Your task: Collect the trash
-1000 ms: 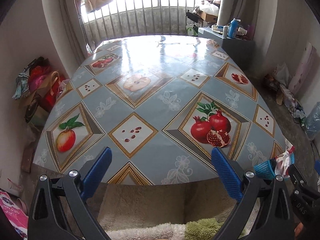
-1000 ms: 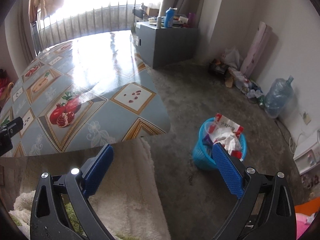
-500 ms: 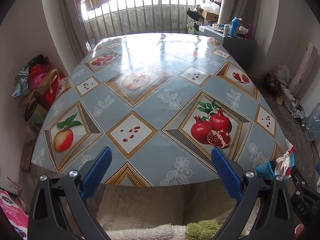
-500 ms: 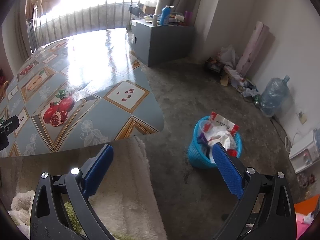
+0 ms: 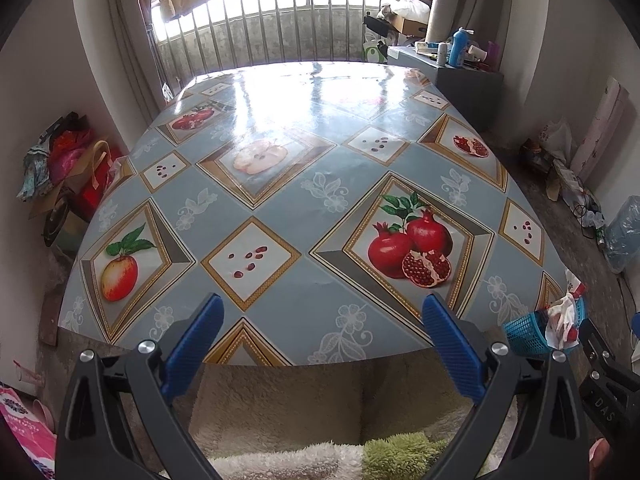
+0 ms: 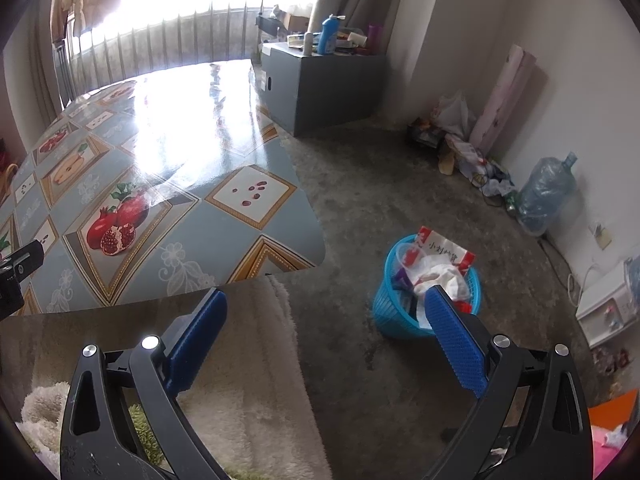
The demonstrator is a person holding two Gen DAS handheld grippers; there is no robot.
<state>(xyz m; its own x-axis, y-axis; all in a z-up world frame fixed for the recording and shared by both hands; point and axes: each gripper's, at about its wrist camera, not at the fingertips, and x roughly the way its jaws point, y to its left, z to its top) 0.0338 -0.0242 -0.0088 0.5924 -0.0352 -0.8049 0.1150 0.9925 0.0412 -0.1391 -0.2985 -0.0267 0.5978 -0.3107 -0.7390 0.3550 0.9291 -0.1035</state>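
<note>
Left claw (image 5: 320,316) gapes wide and empty over the surface (image 5: 320,184); right claw (image 6: 326,312), equally wide, holds nothing above the floor beside the trash-filled blue basket (image 6: 394,316).

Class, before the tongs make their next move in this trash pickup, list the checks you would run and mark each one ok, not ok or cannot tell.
1. Left tongs open and holding nothing: ok.
2. Right tongs open and holding nothing: ok.
3. Blue basket upright on the floor beside the table: ok.
4. Room left in the basket: not ok, white trash and a red-and-white packet rise above its rim.
5. Tablecloth free of loose trash: ok, only printed fruit shows.
6. Trash under the table: cannot tell, hidden.
</note>
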